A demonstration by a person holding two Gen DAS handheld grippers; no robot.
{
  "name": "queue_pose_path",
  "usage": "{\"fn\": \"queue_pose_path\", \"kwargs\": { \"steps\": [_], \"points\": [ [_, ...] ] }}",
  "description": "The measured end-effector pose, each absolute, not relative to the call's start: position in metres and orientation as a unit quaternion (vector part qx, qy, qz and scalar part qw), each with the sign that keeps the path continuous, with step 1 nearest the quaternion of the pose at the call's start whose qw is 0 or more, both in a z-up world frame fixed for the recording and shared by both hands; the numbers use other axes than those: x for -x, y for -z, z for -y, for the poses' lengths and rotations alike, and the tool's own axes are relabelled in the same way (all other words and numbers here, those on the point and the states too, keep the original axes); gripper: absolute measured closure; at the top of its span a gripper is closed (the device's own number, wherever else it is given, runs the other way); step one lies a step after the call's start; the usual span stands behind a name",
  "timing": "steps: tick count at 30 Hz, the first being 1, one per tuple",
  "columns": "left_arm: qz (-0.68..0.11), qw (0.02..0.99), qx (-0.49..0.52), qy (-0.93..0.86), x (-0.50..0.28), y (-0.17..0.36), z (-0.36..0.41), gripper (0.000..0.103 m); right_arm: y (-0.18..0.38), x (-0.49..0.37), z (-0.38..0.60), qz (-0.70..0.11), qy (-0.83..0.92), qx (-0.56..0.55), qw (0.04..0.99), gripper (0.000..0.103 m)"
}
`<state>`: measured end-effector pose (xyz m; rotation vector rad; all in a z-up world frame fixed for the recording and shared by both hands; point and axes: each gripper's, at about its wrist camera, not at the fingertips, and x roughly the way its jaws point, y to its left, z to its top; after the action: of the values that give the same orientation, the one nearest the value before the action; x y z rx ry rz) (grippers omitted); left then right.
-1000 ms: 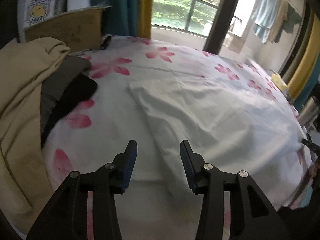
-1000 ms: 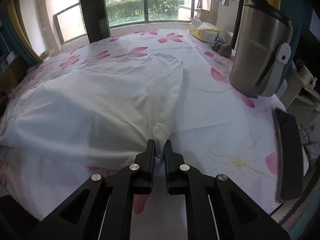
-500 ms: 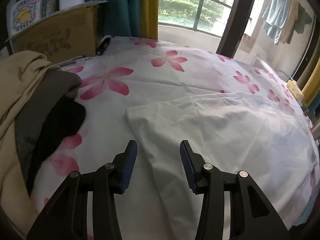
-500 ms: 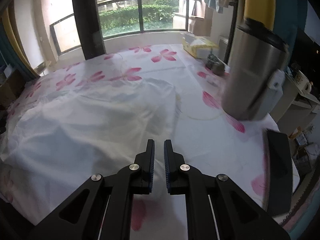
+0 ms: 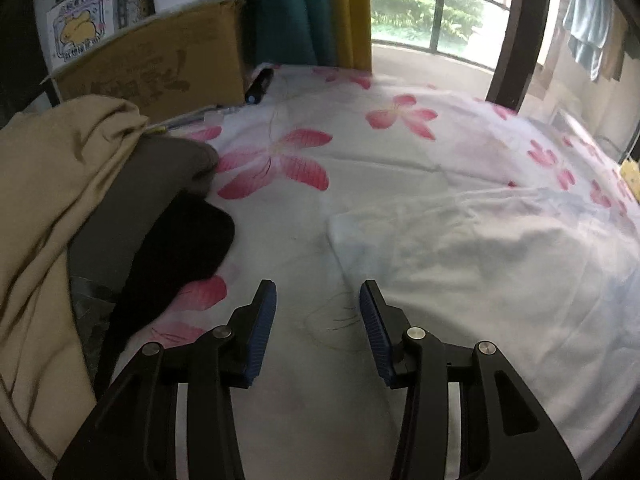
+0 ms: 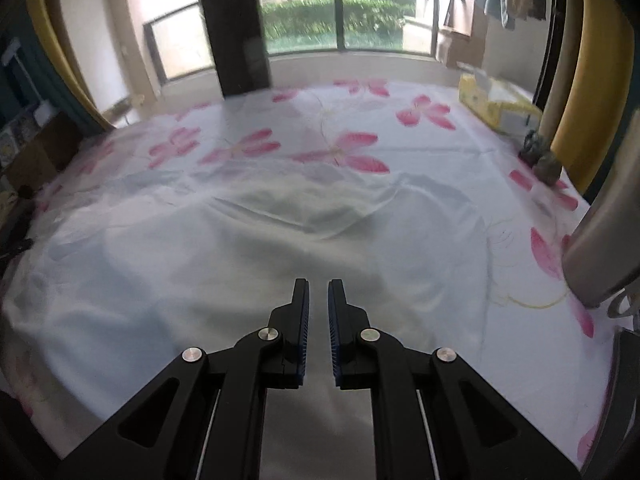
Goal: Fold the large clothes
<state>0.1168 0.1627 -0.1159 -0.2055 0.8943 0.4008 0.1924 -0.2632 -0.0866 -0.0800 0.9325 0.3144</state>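
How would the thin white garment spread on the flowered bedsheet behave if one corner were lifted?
The thin white garment would probably drape limply, since it lies in soft wrinkles. It seems light: the flowered bedsheet faintly shows through. One pinched corner would likely drag the rest along.

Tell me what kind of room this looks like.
Probably a bedroom: a bed under a floral sheet, a balcony railing behind glass with laundry hanging, and piled clothes.

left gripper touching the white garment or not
Apart. The left wrist view shows the left gripper open over the flowered sheet, the white garment edge just off its right finger.
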Motion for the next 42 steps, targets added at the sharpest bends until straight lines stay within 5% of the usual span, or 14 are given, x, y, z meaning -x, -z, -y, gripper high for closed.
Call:
{"fn": "queue_pose_path", "kwargs": {
  "steps": [10, 12, 14, 15, 42],
  "points": [
    [-0.374, 0.921, 0.047, -0.101, -0.137, 0.067, -0.074, 0.056, 0.092, -0.194, 0.288, -0.450, -0.114, 0.024, 0.885, 0.092],
    [-0.374, 0.925, 0.049, -0.042, -0.145, 0.065, -0.047, 0.056, 0.090, -0.190, 0.290, -0.447, -0.112, 0.021, 0.887, 0.078],
    [-0.378, 0.924, 0.051, -0.008, -0.151, 0.068, -0.027, 0.056, 0.088, -0.184, 0.291, -0.441, -0.121, 0.016, 0.889, 0.041],
    [-0.381, 0.923, 0.052, 0.008, -0.154, 0.070, -0.017, 0.056, 0.086, -0.180, 0.291, -0.437, -0.124, 0.016, 0.891, 0.035],
    [-0.406, 0.907, 0.043, 0.099, -0.132, 0.086, 0.062, 0.056, 0.090, -0.080, 0.344, -0.439, -0.083, -0.063, 0.892, 0.025]
  ]
}}
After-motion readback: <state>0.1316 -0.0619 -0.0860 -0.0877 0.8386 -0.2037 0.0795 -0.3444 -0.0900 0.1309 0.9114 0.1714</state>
